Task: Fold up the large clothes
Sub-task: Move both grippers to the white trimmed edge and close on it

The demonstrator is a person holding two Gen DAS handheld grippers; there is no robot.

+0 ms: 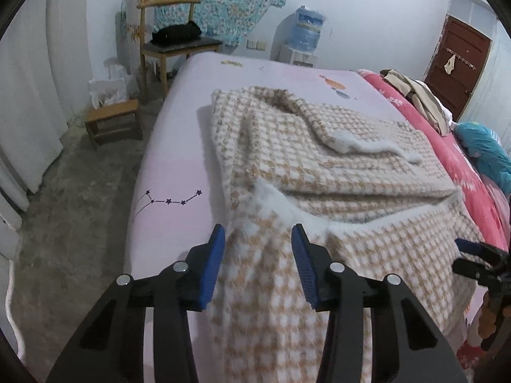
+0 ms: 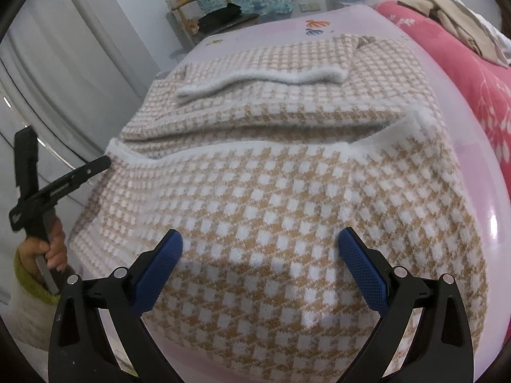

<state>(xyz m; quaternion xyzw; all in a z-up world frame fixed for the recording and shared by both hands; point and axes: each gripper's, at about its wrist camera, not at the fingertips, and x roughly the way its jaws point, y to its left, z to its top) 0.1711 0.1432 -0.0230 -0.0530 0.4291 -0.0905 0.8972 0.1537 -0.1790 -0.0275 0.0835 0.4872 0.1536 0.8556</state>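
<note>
A large tan-and-white houndstooth knit garment (image 1: 319,146) lies partly folded on the pink bed sheet (image 1: 172,166), its white fuzzy lining showing at the turned-over edges. My left gripper (image 1: 257,239) sits at the garment's near left corner. The cloth runs between its blue pads (image 1: 215,265), and the jaws stand partly apart with no firm pinch visible. In the right wrist view, my right gripper (image 2: 260,245) hovers open over the garment (image 2: 271,166) at its near edge, with nothing pinched. A hand holds the left gripper (image 2: 32,185) at the left.
A red quilt (image 1: 447,146) with a pile of clothes (image 1: 412,92) runs along the bed's right side. Left of the bed is bare concrete floor (image 1: 70,210), with a small wooden stool (image 1: 111,121) and a chair (image 1: 172,32) carrying a black bag. A water dispenser (image 1: 306,32) stands behind.
</note>
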